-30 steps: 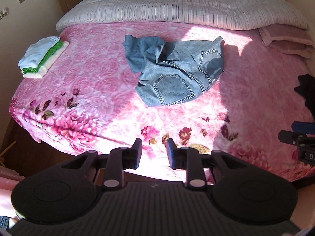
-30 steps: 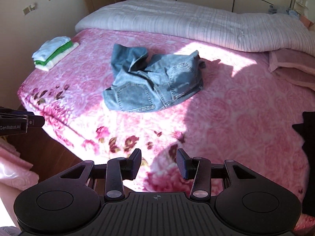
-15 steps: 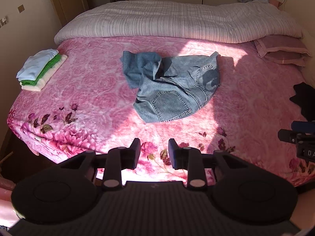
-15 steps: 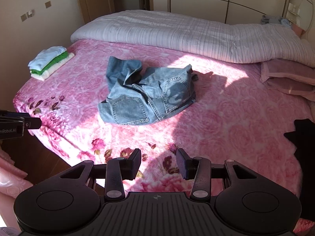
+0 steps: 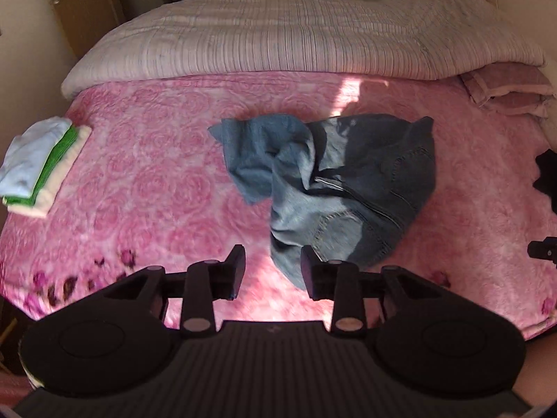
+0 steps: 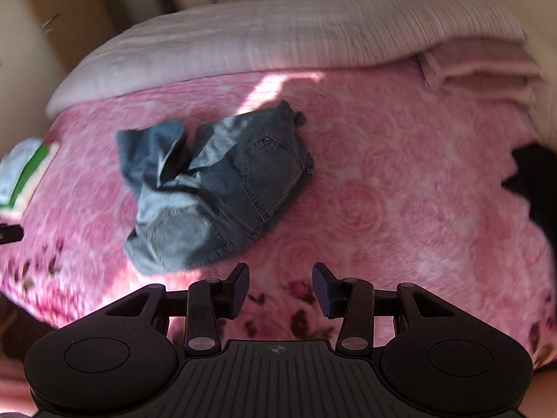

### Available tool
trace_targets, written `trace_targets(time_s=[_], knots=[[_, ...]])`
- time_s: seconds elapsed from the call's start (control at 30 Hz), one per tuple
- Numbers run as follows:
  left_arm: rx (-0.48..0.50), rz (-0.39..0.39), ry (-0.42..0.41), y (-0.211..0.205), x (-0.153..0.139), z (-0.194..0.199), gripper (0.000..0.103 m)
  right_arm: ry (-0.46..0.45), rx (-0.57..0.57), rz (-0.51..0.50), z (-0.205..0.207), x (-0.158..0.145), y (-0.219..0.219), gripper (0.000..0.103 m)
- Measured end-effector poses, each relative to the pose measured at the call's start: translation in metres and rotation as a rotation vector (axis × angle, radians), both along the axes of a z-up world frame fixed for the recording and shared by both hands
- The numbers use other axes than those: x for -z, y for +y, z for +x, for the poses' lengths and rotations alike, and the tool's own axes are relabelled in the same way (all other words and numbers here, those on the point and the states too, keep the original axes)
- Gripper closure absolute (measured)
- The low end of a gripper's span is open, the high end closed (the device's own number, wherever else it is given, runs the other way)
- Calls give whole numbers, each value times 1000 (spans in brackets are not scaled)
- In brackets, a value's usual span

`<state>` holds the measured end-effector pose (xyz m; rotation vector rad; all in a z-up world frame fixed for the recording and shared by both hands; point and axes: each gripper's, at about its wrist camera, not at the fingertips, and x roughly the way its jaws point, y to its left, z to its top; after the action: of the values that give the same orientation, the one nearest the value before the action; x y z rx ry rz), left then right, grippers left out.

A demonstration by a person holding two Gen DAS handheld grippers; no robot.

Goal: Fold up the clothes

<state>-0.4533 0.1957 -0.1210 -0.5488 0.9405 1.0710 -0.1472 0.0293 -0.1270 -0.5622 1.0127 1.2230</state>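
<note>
**Left wrist view: jeans in a heap on the pink bed**

Left wrist camera looks down at a pink blanket (image 5: 146,188) with rose shapes on it. The blue jeans (image 5: 334,188) lie in a messy heap near the middle, up at about 1 o'clock from the left gripper (image 5: 272,271). Its two black fingers are spread apart and hold nothing. The low tip of the jeans sits just past the gap between them. Sun lights part of the jeans and the rest is in shade.

A neat pile of folded clothes (image 5: 38,167) sits at 9 o'clock by the bed edge, light blue on top, green in the middle, cream at the bottom. A striped quilt (image 5: 296,38) is rolled along the far side at 12 o'clock. Folded pink bedding (image 5: 508,90) sits at 2 o'clock. A black cloth (image 5: 546,174) pokes in at 3 o'clock.

From the right wrist camera, the right gripper (image 6: 280,287) is spread wide too, with nothing in it. It hangs over the near part of the bed, and the jeans (image 6: 216,191) lie at about 11 o'clock from it, not touching. This picture is blurry.

No words or labels can be read anywhere in these pictures
</note>
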Motion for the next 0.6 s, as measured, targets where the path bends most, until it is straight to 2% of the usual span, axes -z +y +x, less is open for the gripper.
trace_targets(time_s=[0.1, 0.23, 0.4, 0.6], knots=[[80, -14, 6, 42, 4, -1, 72, 28, 96, -6, -2, 3, 23, 58], [166, -29, 15, 90, 17, 7, 70, 78, 218, -21, -4, 12, 43, 44], [232, -95, 11, 138, 39, 17, 70, 120, 335, -81, -4, 30, 48, 43], [291, -148, 19, 164, 59, 47, 70, 153, 444, -136, 5, 45, 56, 42]])
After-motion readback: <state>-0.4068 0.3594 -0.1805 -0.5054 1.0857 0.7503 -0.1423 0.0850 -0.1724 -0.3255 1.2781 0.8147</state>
